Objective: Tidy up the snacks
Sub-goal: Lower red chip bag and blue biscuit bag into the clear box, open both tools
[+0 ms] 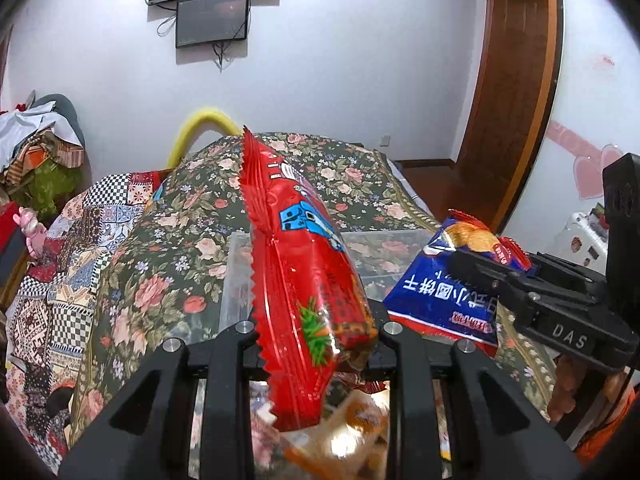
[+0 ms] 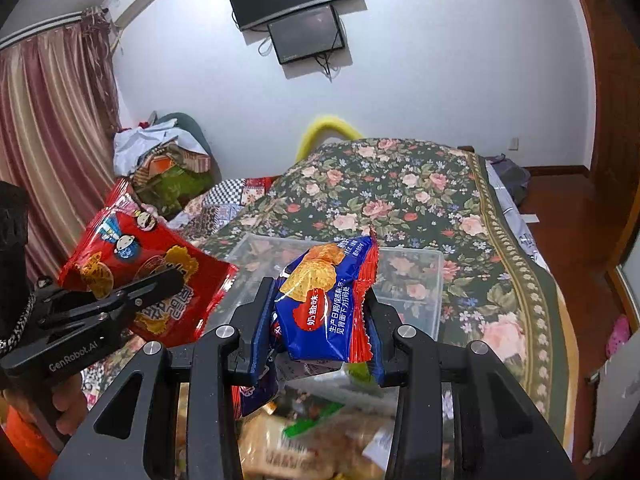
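Observation:
My left gripper [image 1: 316,332] is shut on a red snack packet [image 1: 304,272] and holds it edge-on above the bed; it also shows in the right wrist view [image 2: 136,268]. My right gripper [image 2: 320,320] is shut on a blue snack packet [image 2: 324,300], also seen in the left wrist view [image 1: 448,280]. A clear plastic box [image 2: 404,276] sits on the floral bedspread just beyond both packets. A blurred pile of other snack packets [image 2: 320,440] lies below the grippers.
The floral bedspread [image 2: 400,192] covers the bed. A patchwork quilt [image 1: 72,248] lies at its left. A heap of clothes [image 2: 168,160] sits by the curtain. Two screens [image 2: 304,28] hang on the wall. A wooden door [image 1: 516,80] stands at the right.

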Demonstrator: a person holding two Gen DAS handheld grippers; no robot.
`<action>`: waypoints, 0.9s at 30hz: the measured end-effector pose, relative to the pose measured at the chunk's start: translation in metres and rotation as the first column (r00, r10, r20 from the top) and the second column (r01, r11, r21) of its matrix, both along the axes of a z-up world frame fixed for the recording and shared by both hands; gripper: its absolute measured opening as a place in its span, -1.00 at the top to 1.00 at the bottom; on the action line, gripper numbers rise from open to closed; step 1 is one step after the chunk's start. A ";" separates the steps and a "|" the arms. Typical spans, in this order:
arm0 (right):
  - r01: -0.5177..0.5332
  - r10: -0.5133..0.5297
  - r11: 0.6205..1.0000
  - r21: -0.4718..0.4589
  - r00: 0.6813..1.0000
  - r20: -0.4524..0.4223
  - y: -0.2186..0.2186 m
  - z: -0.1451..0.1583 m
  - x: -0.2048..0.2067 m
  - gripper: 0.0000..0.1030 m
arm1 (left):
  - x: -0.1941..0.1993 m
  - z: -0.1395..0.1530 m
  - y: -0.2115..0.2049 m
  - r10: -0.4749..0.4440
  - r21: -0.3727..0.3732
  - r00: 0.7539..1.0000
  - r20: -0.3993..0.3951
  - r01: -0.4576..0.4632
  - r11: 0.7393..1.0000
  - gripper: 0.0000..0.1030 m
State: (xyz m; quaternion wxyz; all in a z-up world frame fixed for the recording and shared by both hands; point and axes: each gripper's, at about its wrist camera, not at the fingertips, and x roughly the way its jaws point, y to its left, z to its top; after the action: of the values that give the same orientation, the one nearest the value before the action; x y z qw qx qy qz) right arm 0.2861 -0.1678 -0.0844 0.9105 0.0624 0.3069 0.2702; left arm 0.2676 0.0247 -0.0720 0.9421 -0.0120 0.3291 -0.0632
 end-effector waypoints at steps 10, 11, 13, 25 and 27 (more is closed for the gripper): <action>-0.019 0.012 0.995 -0.096 0.997 -0.072 0.020 -0.025 0.038 0.30 | 0.053 -0.027 -0.008 -0.019 0.004 0.995 -0.095 0.019 1.000 0.48; -0.022 0.013 0.994 -0.106 0.997 -0.080 0.021 -0.028 0.040 0.30 | 0.057 -0.030 -0.009 -0.023 0.006 0.994 -0.108 0.024 1.000 0.48; -0.027 0.016 0.992 -0.127 0.996 -0.091 0.023 -0.033 0.044 0.30 | 0.063 -0.035 -0.011 -0.030 0.013 0.991 -0.128 0.032 0.999 0.48; -0.054 0.025 0.979 -0.198 0.989 -0.146 0.036 -0.051 0.050 0.23 | 0.072 -0.068 -0.009 -0.061 0.011 0.969 -0.241 0.065 0.998 0.34; -0.052 0.022 0.975 -0.217 0.990 -0.141 0.035 -0.049 0.049 0.22 | 0.070 -0.068 -0.005 -0.048 0.011 0.971 -0.235 0.052 0.999 0.22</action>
State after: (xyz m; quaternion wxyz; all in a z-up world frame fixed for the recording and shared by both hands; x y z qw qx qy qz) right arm 0.3348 -0.1327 -0.1338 0.8832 -0.0259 0.3981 0.2466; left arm 0.3372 0.0195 -0.1399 0.8948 -0.0031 0.4387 -0.0824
